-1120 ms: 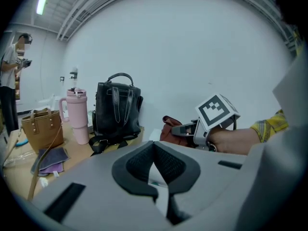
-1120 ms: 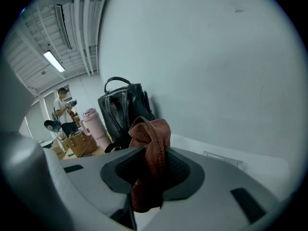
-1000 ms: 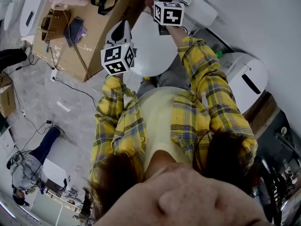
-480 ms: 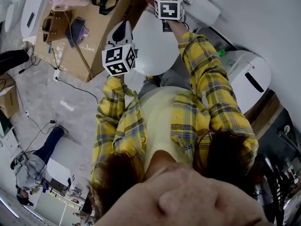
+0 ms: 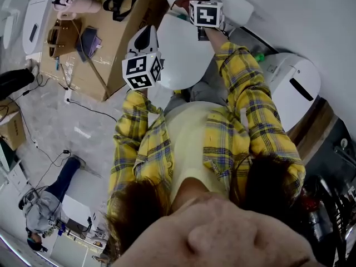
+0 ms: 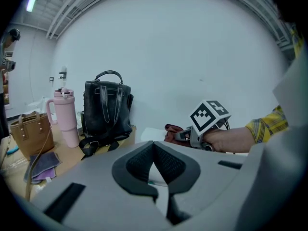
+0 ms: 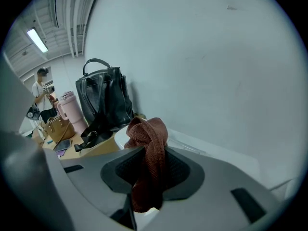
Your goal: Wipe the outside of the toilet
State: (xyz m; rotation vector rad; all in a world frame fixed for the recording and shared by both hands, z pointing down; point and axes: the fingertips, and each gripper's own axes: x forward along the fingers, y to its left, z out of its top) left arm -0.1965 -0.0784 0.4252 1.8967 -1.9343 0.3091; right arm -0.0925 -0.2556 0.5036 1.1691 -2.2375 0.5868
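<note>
Toilet (image 5: 181, 54): white, lid down, against the wall in front of the person, beside a desk (image 5: 114, 35). Right gripper (image 7: 151, 170): fingers clamped on a rust-brown cloth (image 7: 150, 138), at the toilet's rear. Left gripper (image 6: 154, 150): fingers together, empty, above the lid's left edge.

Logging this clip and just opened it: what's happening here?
A person in a yellow plaid shirt stands over a white toilet with a gripper in each hand. The right gripper is clamped on a brown cloth, held up by the tank at the back. The left gripper is closed and empty, at the toilet's side.
</note>
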